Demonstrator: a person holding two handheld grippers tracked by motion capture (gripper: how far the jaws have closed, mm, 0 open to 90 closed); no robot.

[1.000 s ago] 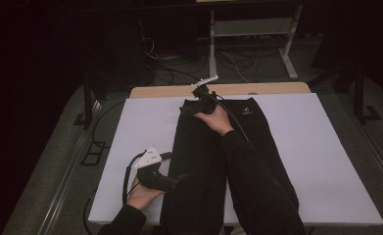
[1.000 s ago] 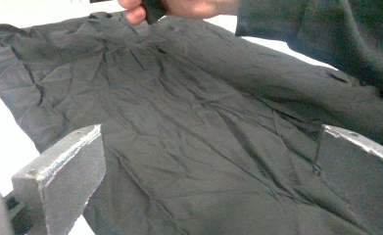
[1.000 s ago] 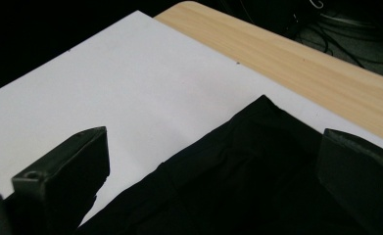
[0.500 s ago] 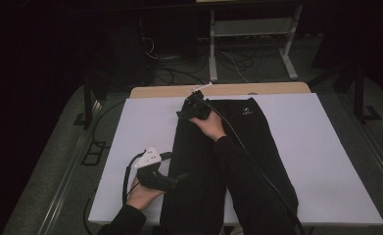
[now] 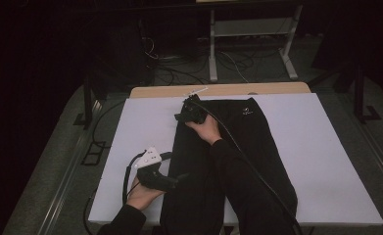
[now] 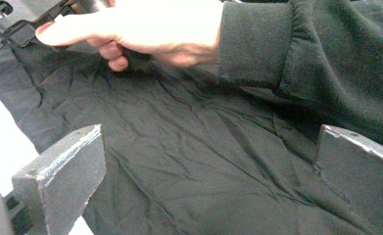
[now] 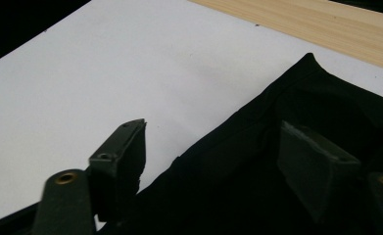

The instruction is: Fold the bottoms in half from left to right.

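Near edge: left gripper (image 5: 179,178) at the black trousers' (image 5: 206,196) left hem side, jaws spread wide over wrinkled fabric, holding nothing. Trousers lie lengthwise down the white table cover (image 5: 326,161); lower legs cut off by frame and hidden under the right sleeve (image 5: 243,191). Farther: right gripper (image 5: 188,104) at the waistband corner, jaws parted, one over cloth, one over cover. High view too dark to show jaw gap.

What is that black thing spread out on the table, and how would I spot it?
Find the white table in the middle of the dark room. Down its centre, from the far wooden edge to the near edge, lies a black garment, flat and slightly creased. It is the one large dark shape there, with a small white logo near its far end.
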